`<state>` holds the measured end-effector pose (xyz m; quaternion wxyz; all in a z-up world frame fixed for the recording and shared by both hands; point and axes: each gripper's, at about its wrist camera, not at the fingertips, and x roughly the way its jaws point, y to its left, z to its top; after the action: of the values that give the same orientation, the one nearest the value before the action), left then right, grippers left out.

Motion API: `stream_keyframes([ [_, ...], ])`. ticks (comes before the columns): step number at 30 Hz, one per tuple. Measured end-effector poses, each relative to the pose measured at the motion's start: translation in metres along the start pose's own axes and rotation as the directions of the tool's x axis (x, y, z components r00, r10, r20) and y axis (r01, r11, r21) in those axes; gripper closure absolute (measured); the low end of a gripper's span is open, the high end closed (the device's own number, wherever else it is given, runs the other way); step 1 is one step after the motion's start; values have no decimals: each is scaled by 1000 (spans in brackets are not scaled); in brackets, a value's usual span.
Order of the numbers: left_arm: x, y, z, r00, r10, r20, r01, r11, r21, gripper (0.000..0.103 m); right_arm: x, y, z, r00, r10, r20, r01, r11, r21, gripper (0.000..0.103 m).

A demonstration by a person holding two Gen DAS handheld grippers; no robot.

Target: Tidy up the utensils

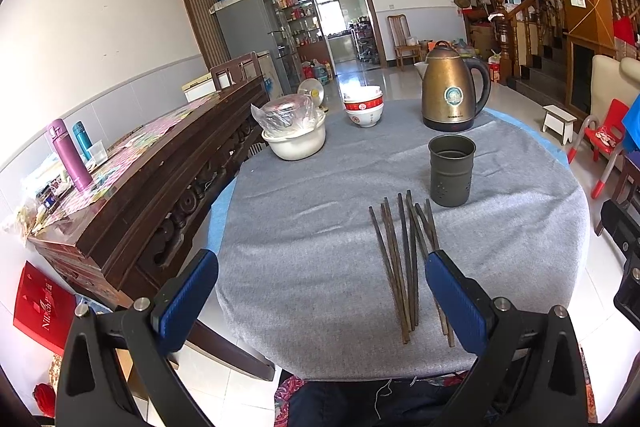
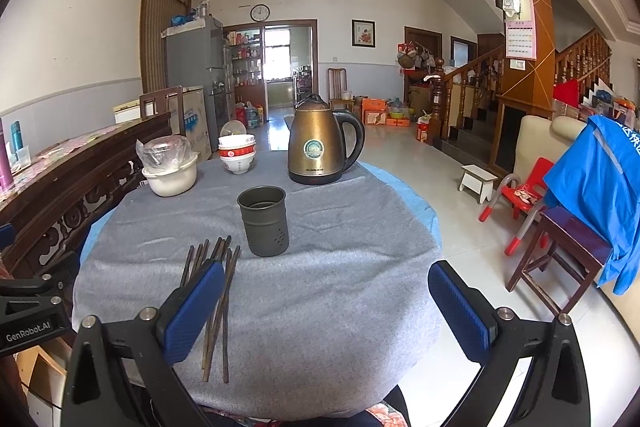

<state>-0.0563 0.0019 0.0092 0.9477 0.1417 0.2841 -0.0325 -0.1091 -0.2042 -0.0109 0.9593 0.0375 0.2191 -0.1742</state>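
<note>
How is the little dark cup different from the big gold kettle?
The dark cup is shorter and dull grey-green; the kettle is taller and shiny bronze. The dark cup is open on top with small holes low in its side; the kettle has a lid, spout and black handle. Both stand upright on the grey cloth.

A: Far edge of the surface (image 2: 360,267), under grey cloth: brass-coloured electric kettle (image 2: 316,143), upright on its base.
B: Left of it?
A: Stacked red-and-white bowls (image 2: 237,153), then a white basin (image 2: 170,179) holding a plastic-wrapped dish.
B: Surroundings?
A: Dark carved sideboard (image 1: 160,167) on the left carrying a purple flask (image 1: 66,155) and a teal one. Red child's chair (image 2: 524,195) and white step stool (image 2: 478,183) on the tiled floor at right
</note>
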Motion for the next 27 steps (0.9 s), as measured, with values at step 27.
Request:
stream_keyframes([
  [27,4,5,-1,1000,-5,-13,5,1000,-6,0,5,3,-4,999,14,41,-15,1000,16,0],
])
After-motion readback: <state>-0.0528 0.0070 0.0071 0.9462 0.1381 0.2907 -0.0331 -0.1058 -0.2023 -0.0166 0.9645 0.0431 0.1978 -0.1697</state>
